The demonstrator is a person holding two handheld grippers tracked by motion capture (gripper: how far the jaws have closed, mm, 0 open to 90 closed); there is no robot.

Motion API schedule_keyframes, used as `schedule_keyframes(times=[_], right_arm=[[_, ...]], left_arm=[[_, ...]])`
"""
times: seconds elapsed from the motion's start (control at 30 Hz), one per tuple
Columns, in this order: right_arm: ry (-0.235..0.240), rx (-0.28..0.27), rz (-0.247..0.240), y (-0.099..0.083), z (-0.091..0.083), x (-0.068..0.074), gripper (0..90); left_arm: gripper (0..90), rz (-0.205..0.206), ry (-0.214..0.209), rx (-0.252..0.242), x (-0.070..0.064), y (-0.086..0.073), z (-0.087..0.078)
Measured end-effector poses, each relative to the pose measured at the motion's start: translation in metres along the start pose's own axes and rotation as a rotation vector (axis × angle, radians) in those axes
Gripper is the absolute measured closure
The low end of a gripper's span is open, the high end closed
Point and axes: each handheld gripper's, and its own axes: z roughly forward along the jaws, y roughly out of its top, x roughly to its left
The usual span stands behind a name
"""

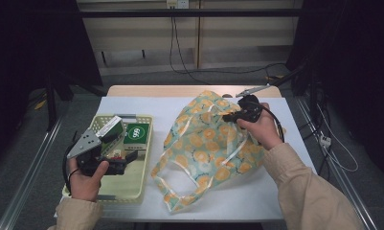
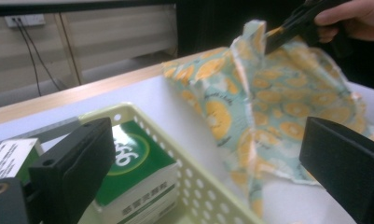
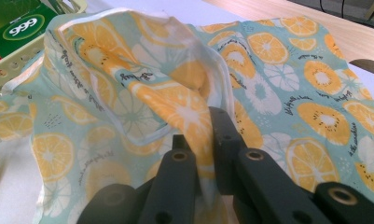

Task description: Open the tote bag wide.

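We hold two grippers over the white counter (image 1: pixel 132 103), and the work in hand looks like packing boxes into a bag. Nearest us, the left gripper (image 1: pixel 127 163) hangs above the pale yellow perforated plastic basket (image 1: pixel 132 189) at the counter's left side, its jaws spread wide and holding nothing, as the left gripper view shows them standing well apart. We judge it waits there because the next thing to lift lies just below: a green and white cardboard box marked 999 (image 2: pixel 135 163) resting flat in the basket, with a second green and white box (image 1: pixel 110 127) tilted beside it.

Farther out and to the right, the right gripper (image 1: pixel 226 116) has its jaws closed on the rim of the thin fabric bag printed with orange slices on a mint ground (image 1: pixel 208 153). In the right gripper view the cloth is pinched between the two black jaws, and the white-piped edge (image 3: pixel 142 135) stands up ahead of them. We judge the lift is meant to open the mouth toward the basket so a box can go in.

The bag lies mid-counter, just beside the basket, crumpled and limp, its white-trimmed handle loops (image 1: pixel 177 191) trailing toward us. The raised rim folds over on itself, so the mouth looks only partly open.
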Motion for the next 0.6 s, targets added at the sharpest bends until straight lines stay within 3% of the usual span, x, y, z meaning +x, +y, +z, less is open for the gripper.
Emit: schedule_keyframes(times=[0.47,0.6], right_arm=[[-0.003,-0.001,-0.002,0.000,-0.001,0.000,87.9],[-0.003,-0.002,-0.003,0.000,-0.001,0.000,88.0]], left_arm=[[3.7,-0.022,0.033,0.109,0.020,-0.016,0.017],[3.7,-0.004,0.044,0.145,0.022,-0.019,0.021]])
